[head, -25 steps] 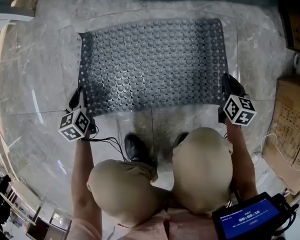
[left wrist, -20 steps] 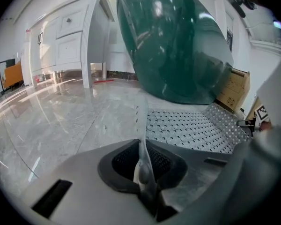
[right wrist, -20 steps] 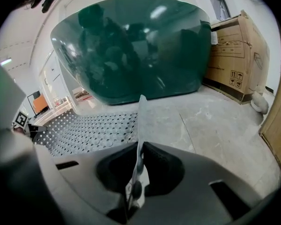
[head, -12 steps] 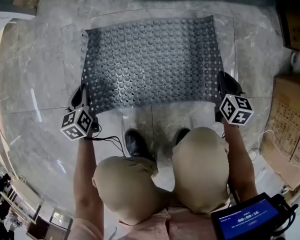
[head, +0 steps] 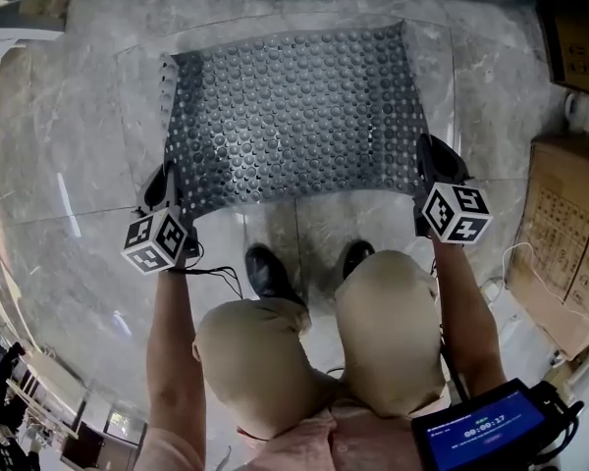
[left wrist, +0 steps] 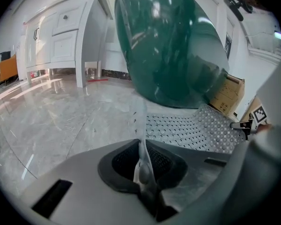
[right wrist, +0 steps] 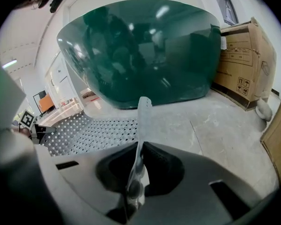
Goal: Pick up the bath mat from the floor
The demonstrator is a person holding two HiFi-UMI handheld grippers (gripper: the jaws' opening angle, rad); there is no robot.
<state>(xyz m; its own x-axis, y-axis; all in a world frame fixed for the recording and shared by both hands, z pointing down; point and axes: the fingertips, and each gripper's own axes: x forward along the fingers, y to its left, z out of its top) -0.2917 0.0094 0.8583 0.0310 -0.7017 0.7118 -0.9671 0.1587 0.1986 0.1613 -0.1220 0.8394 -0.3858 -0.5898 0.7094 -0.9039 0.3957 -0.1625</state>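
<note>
Nearest to me are my bent knees and my two dark shoes (head: 268, 275) on the marble floor (head: 69, 135). Just beyond them I hold one claw out on each side.

My left claw (head: 160, 189) is clenched on the near left corner of the bath mat (head: 294, 116). The left gripper view shows the thin, pale edge of the mat pinched upright between the jaws. My right claw (head: 434, 162) is clenched in the same way on the near right corner, with a strip of mat standing up from its jaws.

So the grasp is made at both corners, and the near edge hangs between the claws, above the tiles in front of my shoes. Farther off, the studded sheet slopes away from me. In both gripper views its middle and far part look to be lying flat on the floor.

I judge the task well begun but not finished. What is left is to raise both claws together until the far edge comes free of the floor.

At the far right stand cardboard boxes (head: 569, 234), well apart from the mat.
</note>
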